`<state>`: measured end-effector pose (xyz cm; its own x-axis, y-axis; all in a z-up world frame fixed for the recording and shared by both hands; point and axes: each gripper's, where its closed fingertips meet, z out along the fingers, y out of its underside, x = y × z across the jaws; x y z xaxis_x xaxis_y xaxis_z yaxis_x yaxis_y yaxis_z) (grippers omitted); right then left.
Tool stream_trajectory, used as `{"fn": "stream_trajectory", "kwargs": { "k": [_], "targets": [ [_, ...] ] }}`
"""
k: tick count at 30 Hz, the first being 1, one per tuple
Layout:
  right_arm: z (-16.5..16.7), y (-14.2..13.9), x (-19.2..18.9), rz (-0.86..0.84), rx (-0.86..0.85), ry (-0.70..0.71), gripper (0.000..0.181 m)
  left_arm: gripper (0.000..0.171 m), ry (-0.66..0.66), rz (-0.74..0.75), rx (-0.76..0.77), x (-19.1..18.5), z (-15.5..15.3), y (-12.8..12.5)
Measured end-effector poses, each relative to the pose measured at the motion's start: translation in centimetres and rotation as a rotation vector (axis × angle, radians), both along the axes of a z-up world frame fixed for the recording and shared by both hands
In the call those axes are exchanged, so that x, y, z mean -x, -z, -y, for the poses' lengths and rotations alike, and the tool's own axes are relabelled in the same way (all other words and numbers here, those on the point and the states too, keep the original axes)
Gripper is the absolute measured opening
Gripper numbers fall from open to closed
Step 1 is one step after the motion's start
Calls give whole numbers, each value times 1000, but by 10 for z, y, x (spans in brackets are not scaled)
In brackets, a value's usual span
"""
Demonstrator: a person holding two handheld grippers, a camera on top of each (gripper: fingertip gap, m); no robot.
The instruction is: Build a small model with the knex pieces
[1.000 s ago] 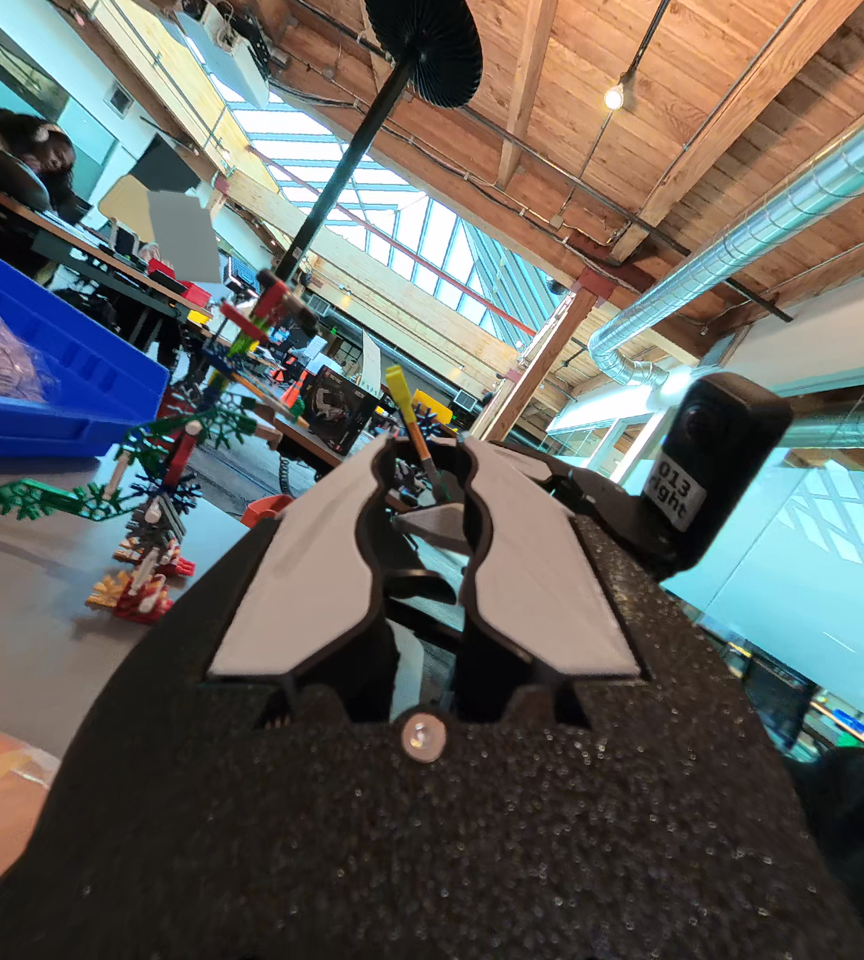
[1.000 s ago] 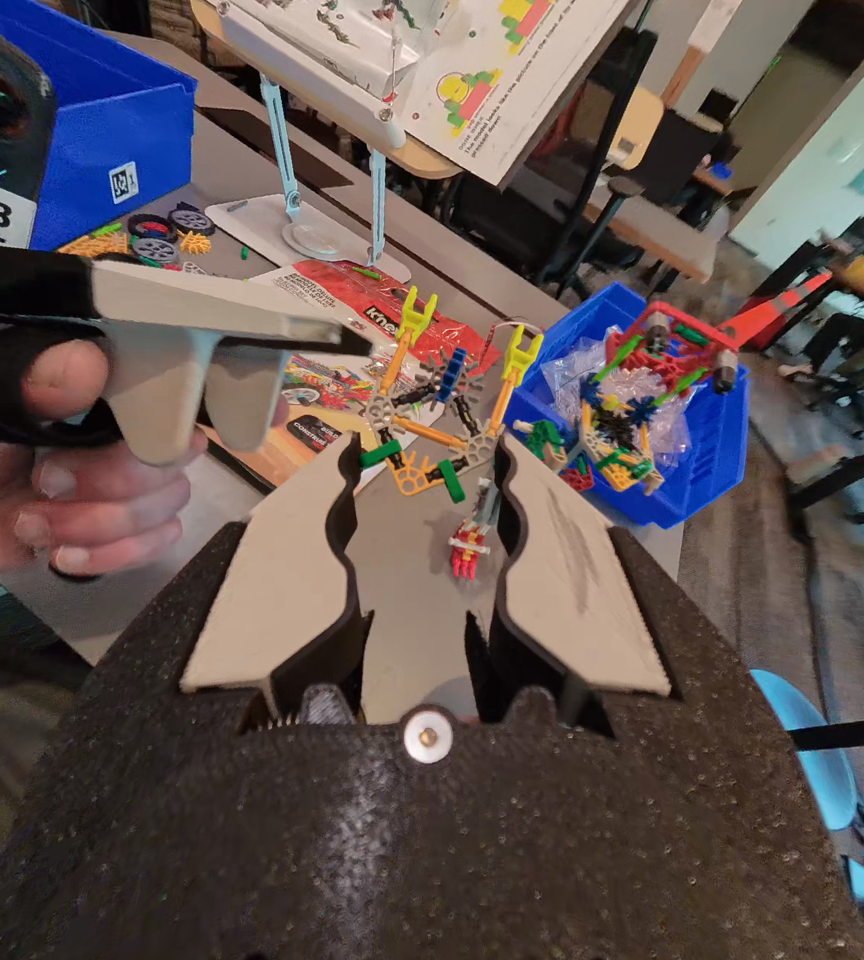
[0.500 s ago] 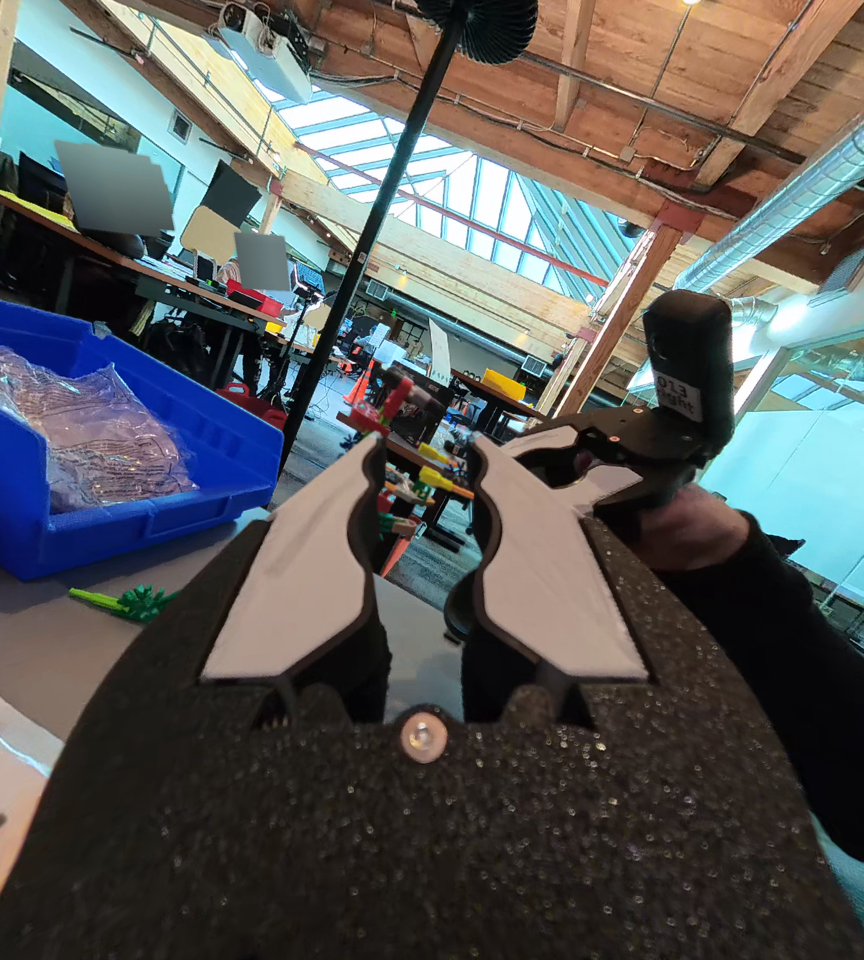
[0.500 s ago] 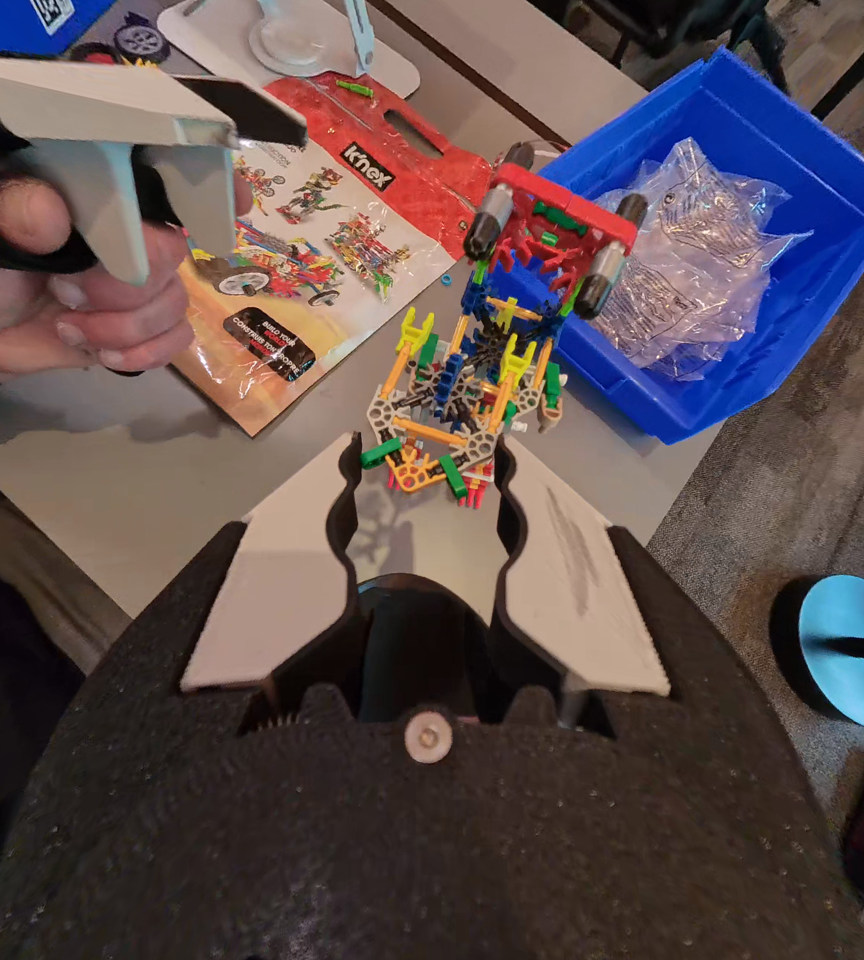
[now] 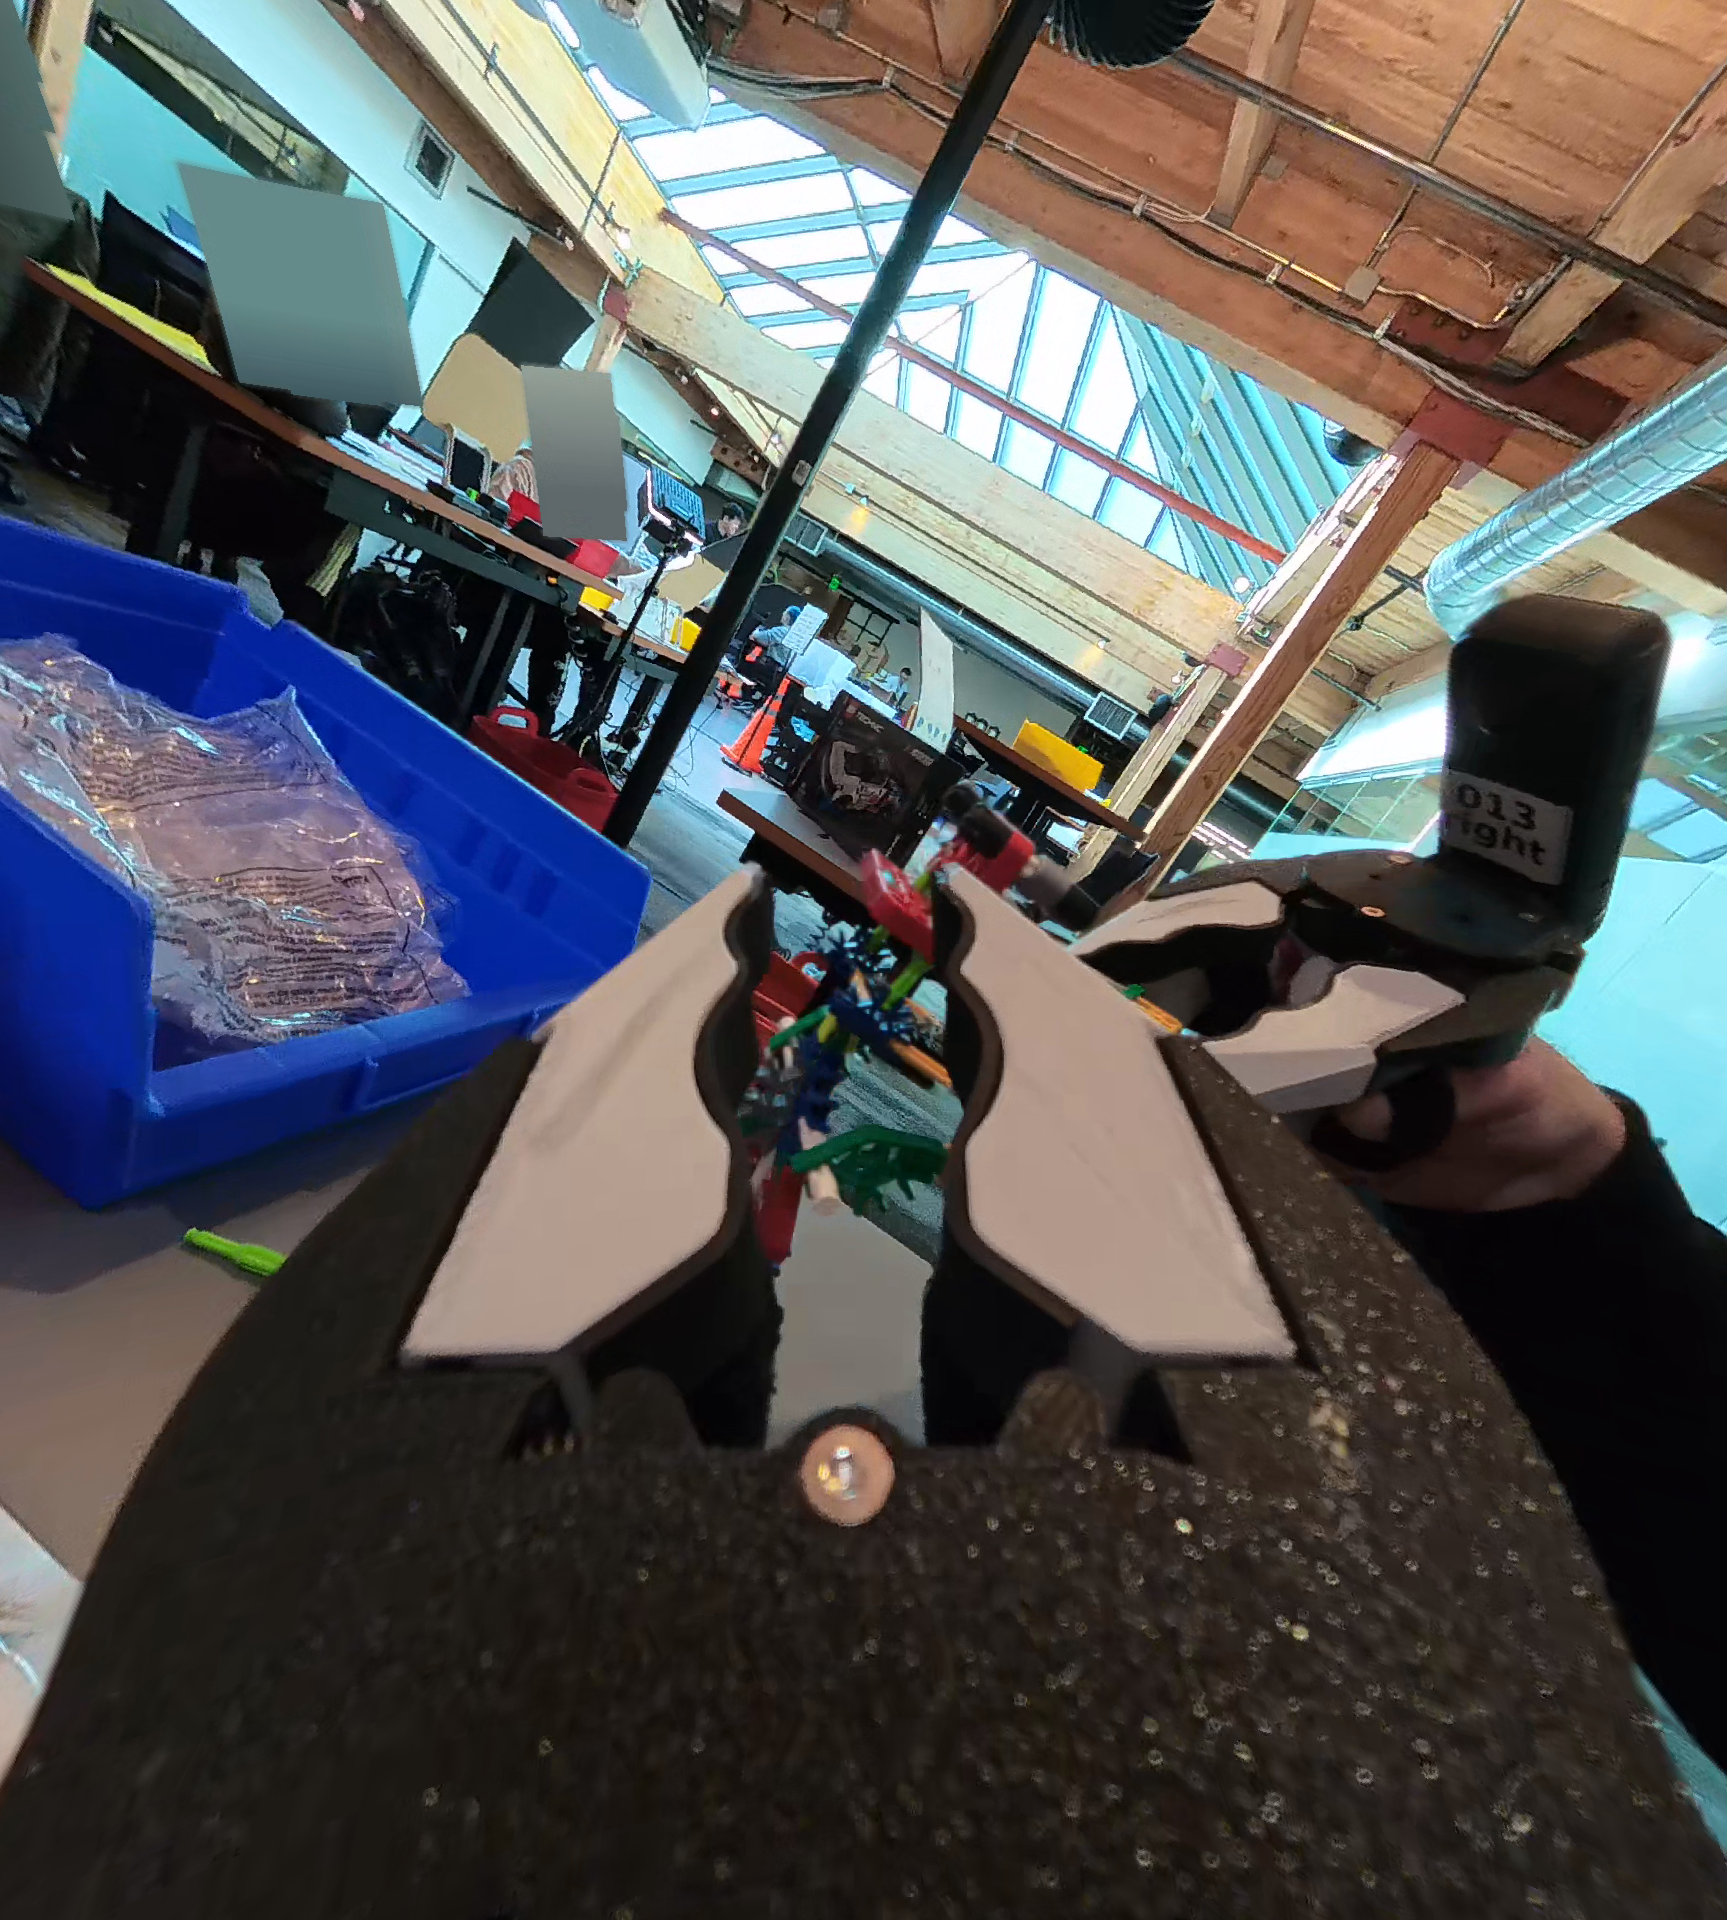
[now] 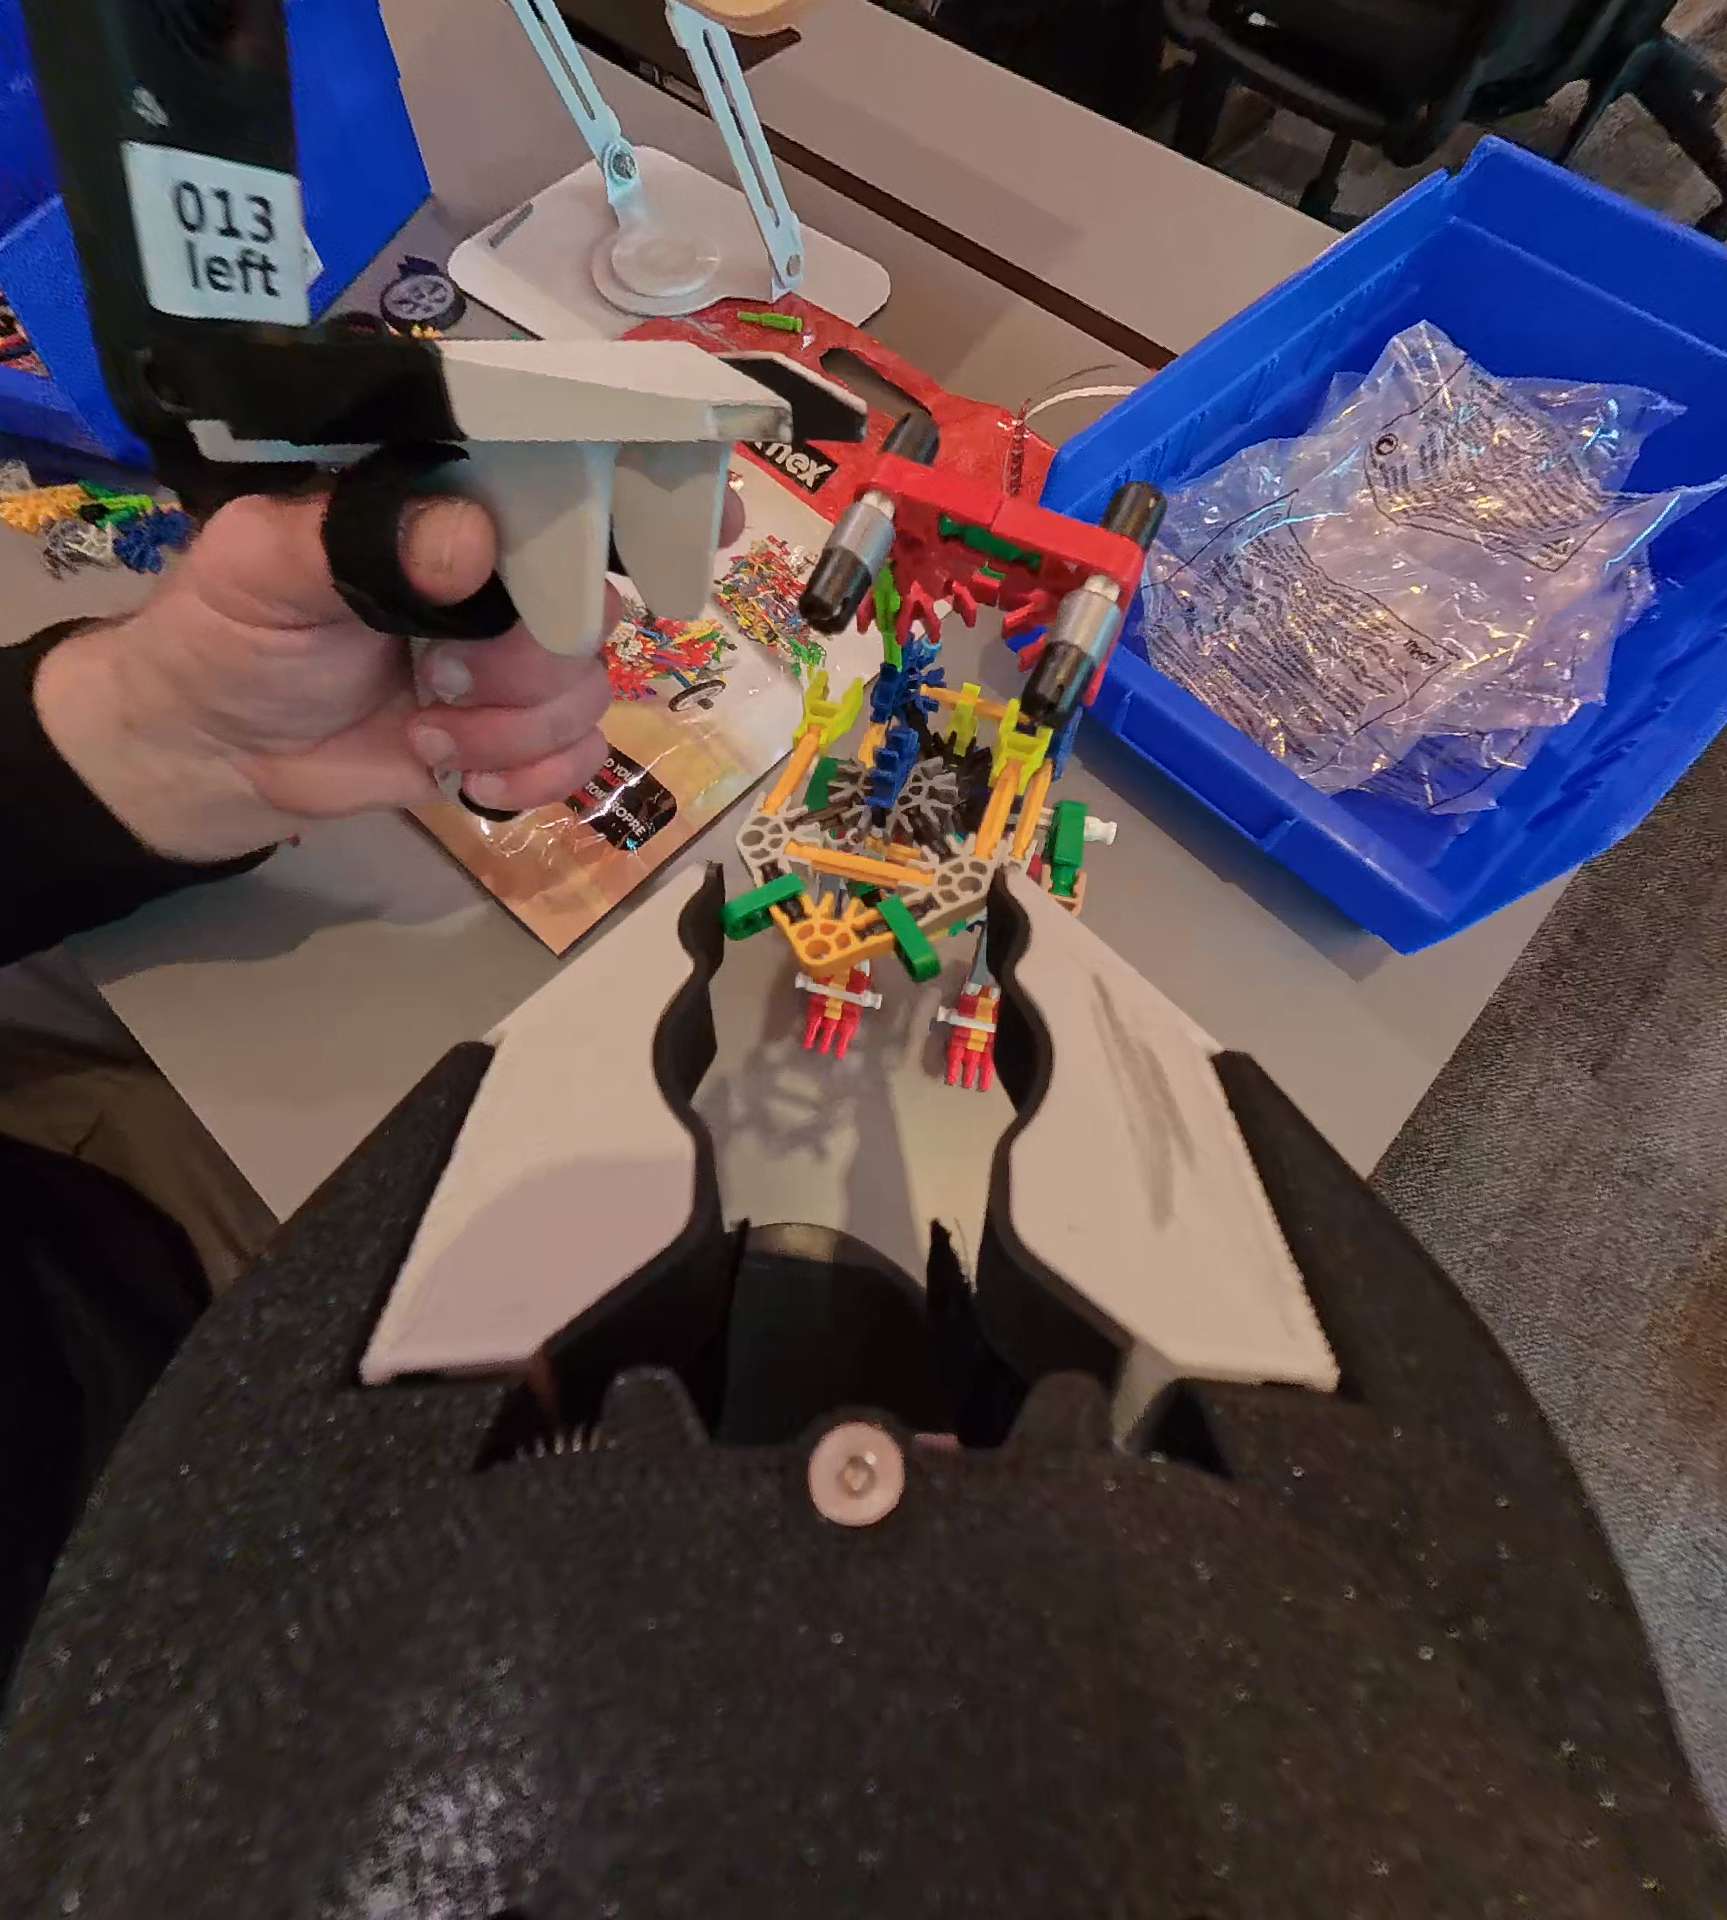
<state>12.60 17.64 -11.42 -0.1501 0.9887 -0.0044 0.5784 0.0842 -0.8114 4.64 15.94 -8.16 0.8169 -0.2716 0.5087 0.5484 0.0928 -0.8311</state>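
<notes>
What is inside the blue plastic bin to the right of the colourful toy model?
The blue plastic bin holds crumpled clear plastic bags with printing on them. Whatever lies beneath the bags is covered, so the bin's floor there cannot be seen.

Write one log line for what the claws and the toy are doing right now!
left claw: open, empty, near toy | right claw: open, empty, just before toy | toy: on table beside blue bin

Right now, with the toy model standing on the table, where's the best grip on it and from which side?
Probably the red block on top of the toy model, taken from above across its width: it looks solid and flat-sided, while the rods below are thin and open. The blue bin crowds one side.
</notes>
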Motion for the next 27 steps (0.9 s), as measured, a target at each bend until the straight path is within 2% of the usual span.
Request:
{"fn": "stream_trajectory", "kwargs": {
  "k": [4,16,27],
  "targets": [
    [-3,4,2,-29,17,9,47,26,38,71,-5,3,-8,6],
    [-12,22,4,-4,-109,44,51,25,71,37,-3,-7,-12,14],
    [-10,14,5,-61,-115,50,46,25,77,-7,-28,-11,-11,10]
  ]
}}
